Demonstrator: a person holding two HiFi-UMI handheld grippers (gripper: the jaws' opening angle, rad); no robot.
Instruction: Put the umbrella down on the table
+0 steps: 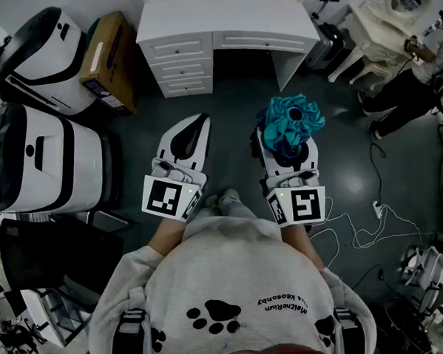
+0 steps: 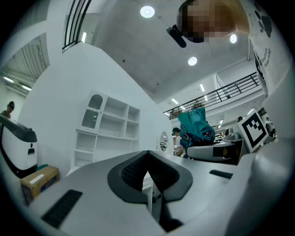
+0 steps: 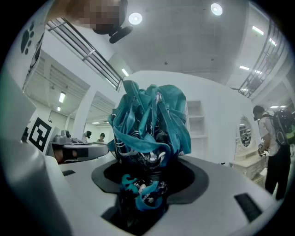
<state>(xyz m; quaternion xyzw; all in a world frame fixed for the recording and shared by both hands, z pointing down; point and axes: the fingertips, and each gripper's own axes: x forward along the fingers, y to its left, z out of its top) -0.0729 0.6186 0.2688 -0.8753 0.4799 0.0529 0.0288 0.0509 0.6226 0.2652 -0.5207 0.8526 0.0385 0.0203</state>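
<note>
Left gripper: its own view shows the dark pads closed together with nothing between them. The head view confirms it is empty and held over the dark floor.

Right gripper: its own view shows the jaws set wide and clamped on the umbrella, a folded teal bundle with loose fabric folds and a dark core that fills the gap. In the head view the bundle covers the jaw tips, so the grip cannot be read there.

Only the head view places the umbrella. It is in the air over the floor, ahead of the person and well short of the white table, which has drawers beneath its top.

The left gripper view shows the umbrella from the side, projecting beyond the right gripper's body. It also shows a cardboard box low at the left.

The right gripper view shows a bystander at the right edge, standing beside white furniture.
</note>
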